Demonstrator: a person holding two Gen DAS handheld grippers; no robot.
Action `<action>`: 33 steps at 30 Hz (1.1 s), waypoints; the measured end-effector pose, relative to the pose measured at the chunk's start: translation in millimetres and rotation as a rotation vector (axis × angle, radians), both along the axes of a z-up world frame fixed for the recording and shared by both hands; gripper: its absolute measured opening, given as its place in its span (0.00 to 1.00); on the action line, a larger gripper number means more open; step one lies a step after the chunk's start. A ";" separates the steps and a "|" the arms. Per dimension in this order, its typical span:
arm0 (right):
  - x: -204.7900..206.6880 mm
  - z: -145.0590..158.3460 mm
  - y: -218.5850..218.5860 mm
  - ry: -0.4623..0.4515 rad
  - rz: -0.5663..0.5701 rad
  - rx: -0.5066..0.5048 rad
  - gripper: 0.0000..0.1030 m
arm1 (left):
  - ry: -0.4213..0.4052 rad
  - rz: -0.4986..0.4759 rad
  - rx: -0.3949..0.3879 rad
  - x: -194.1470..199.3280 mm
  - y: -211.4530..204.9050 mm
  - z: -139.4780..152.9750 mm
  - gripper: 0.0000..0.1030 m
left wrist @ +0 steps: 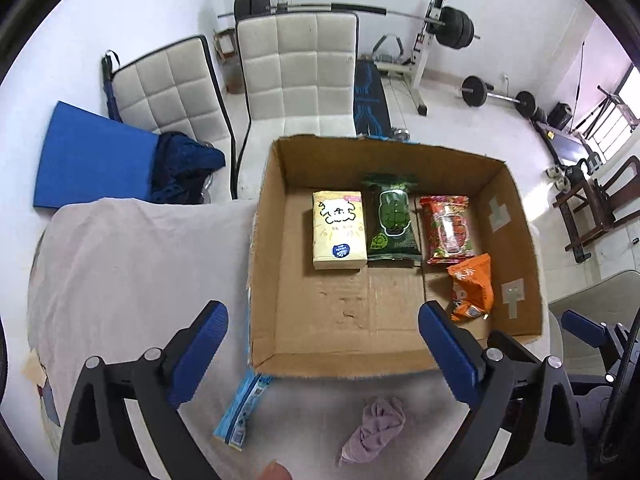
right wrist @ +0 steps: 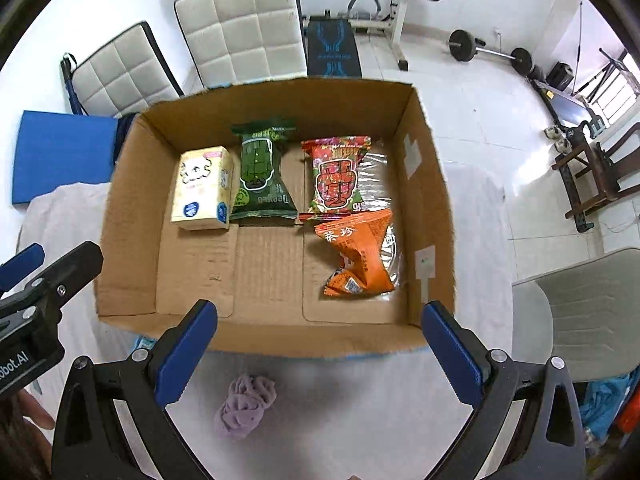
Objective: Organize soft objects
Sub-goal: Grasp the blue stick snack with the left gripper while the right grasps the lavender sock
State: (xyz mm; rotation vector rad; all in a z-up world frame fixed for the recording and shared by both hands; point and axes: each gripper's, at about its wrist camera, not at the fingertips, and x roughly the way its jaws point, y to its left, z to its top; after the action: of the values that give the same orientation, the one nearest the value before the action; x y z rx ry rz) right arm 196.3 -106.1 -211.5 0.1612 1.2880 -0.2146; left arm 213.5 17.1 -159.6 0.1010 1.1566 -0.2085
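An open cardboard box (left wrist: 516,248) (right wrist: 132,184) sits on a cloth-covered table. Inside, along the far side, lie a yellow tissue pack (left wrist: 339,229) (right wrist: 204,188), a green snack bag (left wrist: 393,218) (right wrist: 262,176) and a red snack bag (left wrist: 448,229) (right wrist: 338,174). An orange snack bag (left wrist: 472,286) (right wrist: 358,254) lies in front of the red one. A crumpled purple cloth (left wrist: 374,428) (right wrist: 244,404) rests on the table before the box. My left gripper (left wrist: 322,354) hangs open above the box's near left corner, holding nothing. Over the box's near wall my right gripper (right wrist: 320,354) is open and empty too.
A blue-and-white packet (left wrist: 242,412) lies on the table at the box's near left corner. Two white padded chairs (left wrist: 296,68) stand behind the table, with a blue mat (left wrist: 92,156) on the floor. Gym weights (left wrist: 456,26) are further back. A grey chair (right wrist: 580,316) stands at the right.
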 end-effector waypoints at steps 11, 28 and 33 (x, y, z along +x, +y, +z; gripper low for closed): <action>-45.3 46.5 -7.7 -0.087 -0.041 0.038 1.00 | -0.090 -0.010 -0.028 -36.8 -5.2 44.3 0.95; -72.8 -42.1 26.8 0.102 -0.041 0.240 1.00 | 0.044 0.158 0.093 -77.8 76.3 -28.1 0.95; -79.6 -120.8 63.0 0.268 -0.044 0.320 1.00 | 0.178 0.256 0.113 -90.4 121.1 -79.6 0.95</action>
State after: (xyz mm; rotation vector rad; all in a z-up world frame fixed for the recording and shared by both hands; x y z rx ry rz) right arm 116.7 -43.1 -332.3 0.4463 1.5821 -0.0665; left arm 123.1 138.2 -239.2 0.0330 1.3463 0.0766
